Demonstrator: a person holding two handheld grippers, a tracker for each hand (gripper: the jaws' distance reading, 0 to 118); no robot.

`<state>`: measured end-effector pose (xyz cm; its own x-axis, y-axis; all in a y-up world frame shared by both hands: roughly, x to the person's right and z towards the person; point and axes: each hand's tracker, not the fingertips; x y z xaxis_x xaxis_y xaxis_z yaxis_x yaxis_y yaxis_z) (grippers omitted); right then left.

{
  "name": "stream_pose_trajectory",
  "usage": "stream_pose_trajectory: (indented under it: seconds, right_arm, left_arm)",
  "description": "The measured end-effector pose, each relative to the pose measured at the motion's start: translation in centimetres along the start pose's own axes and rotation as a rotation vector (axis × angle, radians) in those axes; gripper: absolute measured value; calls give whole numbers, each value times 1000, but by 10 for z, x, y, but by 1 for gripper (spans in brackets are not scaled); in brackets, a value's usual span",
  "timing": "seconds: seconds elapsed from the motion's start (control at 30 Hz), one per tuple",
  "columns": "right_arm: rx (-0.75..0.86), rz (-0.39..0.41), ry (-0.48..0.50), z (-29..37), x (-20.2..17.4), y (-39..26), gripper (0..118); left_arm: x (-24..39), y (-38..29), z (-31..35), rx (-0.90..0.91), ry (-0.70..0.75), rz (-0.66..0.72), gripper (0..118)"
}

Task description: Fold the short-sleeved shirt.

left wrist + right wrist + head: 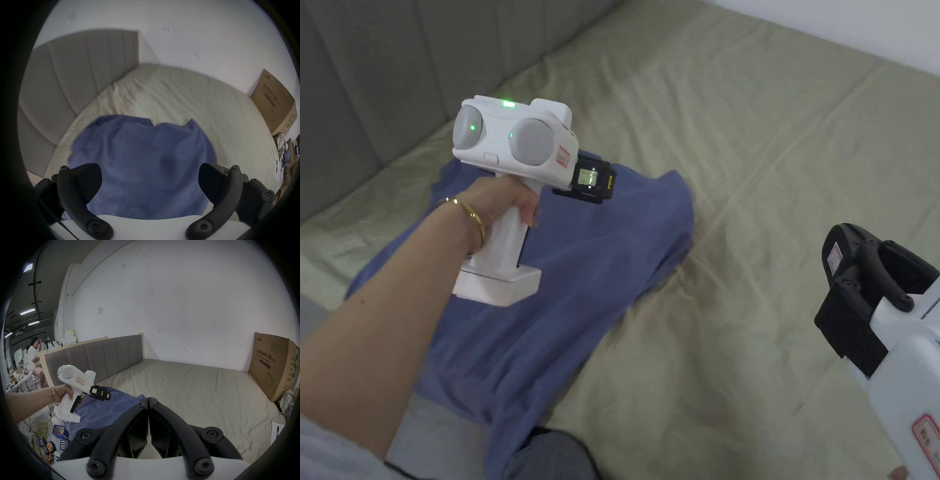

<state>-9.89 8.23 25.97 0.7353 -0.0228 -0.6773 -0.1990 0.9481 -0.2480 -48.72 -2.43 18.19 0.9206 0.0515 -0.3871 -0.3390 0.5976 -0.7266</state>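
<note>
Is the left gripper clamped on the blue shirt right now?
No, the left gripper has its fingers spread wide above the blue short-sleeved cotton shirt, gripping nothing.

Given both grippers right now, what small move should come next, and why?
Probably lower the left gripper onto the blue shirt's near edge and close. Its jaws stand wide open above the crumpled cloth, holding nothing; the right gripper is shut, empty, off over the bedsheet.

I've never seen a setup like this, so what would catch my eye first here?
A blue shirt lies crumpled at the near edge of an olive bed sheet. Above it a hand holds the white left gripper, jaws wide open; the right gripper sits shut off to the side.
</note>
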Motion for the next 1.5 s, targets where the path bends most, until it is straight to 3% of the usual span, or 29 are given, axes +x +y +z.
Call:
stream_pose_trajectory:
  seconds: [0.2,0.4,0.47,0.53,0.6,0.63,0.87,1.23,1.5]
  right_arm:
    - [-78,-17,-56,-30,24,-14,0]
    - [-119,-24,-79,-43,30,-29,0]
    - [-129,-39,-75,-37,36,-39,0]
    - [-139,-39,-75,-36,36,-41,0]
    - [-142,-40,-74,-31,35,-41,0]
    - [-141,-44,-73,-27,35,-40,0]
    - [-92,-23,-92,18,30,-25,0]
    - [38,-30,-122,123,11,-20,0]
    - [118,-26,-151,181,3,-22,0]
  left_arm:
    - [17,5,-87,-233,30,-101,118]
    - [16,-4,-113,-292,32,-85,114]
    - [14,-6,-112,-287,5,-18,91]
    - [18,-8,-104,-271,11,-36,74]
    - [18,-4,-97,-260,-20,-45,38]
    - [19,-3,-92,-251,-14,-24,2]
    - [11,-11,-32,-70,22,190,0]
    - [-4,2,172,203,-36,211,0]
    - [20,24,337,531,-175,173,0]
